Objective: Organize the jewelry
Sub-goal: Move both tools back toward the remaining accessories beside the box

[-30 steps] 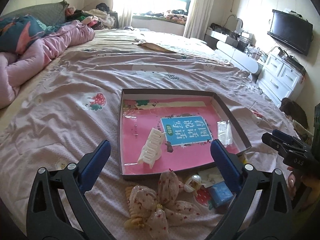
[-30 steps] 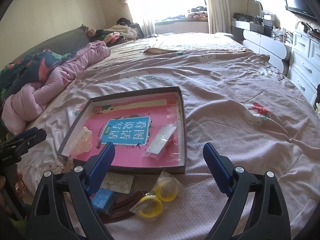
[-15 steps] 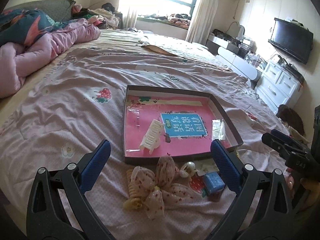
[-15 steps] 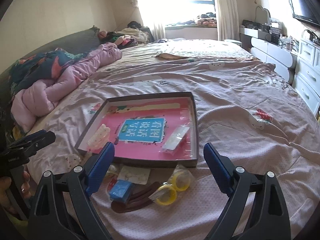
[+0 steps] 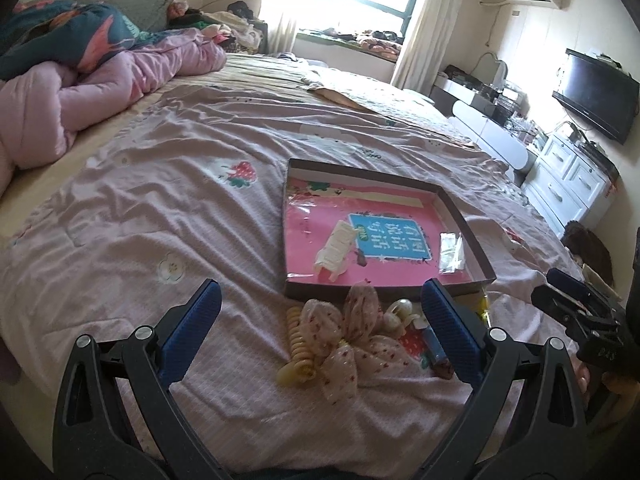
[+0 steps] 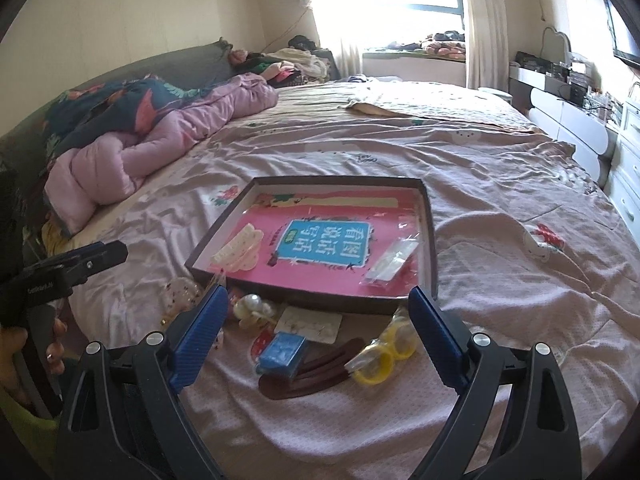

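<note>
Both claws were spread wide and held nothing: the left gripper (image 5: pixel 320 320) hung above the fabric bow (image 5: pixel 348 340), the right gripper (image 6: pixel 318 324) above the blue box (image 6: pixel 282 354), the brown clip (image 6: pixel 308 376) and the yellow rings (image 6: pixel 386 356). All lay on the bedspread (image 5: pixel 160 220) just before the tray (image 6: pixel 431 240). The bow seemed soft and light, best pinched at its knot. The rings, perhaps in slippery film, needed a grip across one rim.

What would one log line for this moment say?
left gripper: open, empty | right gripper: open, empty | tray: white hair claw, clear packet | bed: bow, blue box, yellow rings
</note>
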{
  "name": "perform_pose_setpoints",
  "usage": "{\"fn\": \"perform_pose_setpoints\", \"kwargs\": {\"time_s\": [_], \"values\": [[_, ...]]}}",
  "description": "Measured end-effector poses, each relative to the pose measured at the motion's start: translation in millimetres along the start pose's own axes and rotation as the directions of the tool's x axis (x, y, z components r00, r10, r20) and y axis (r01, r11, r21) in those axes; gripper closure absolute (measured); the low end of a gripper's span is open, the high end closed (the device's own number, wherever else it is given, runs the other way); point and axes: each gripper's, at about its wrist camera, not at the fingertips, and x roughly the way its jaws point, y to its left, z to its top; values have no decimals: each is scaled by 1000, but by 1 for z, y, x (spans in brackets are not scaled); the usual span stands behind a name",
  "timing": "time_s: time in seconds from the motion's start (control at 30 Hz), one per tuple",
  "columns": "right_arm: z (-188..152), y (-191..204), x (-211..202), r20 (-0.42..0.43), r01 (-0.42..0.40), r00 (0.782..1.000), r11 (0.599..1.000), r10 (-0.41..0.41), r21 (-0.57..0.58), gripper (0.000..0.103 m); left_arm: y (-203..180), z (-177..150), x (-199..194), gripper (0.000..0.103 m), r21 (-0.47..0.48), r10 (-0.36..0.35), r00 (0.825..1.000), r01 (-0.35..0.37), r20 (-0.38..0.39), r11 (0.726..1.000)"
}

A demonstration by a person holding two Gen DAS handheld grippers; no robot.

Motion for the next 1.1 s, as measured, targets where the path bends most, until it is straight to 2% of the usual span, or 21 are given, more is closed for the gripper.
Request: {"fn": "perform_pose_setpoints", "kwargs": {"time_s": [0.3, 0.67, 0.9, 1.1], "values": [[-13, 13, 5, -33, -26, 999, 999, 25, -31, 14, 9, -12, -2, 12, -2, 30, 999, -30, -25, 1000], [-29, 25, 18, -81, -52, 996, 996, 46, -67, 14, 3, -25, 12, 12, 55, 56, 996, -52, -70, 997], [-40, 28, 32, -113, -69, 992, 995, 61, -73, 14, 1, -32, 26, 12, 78, 19, 994, -10, -112, 997], [-47, 31, 46, -145, -83, 987, 994, 72, -76, 14, -2, -37, 42, 19, 93, -24, 986, 40, -166, 995]]}}
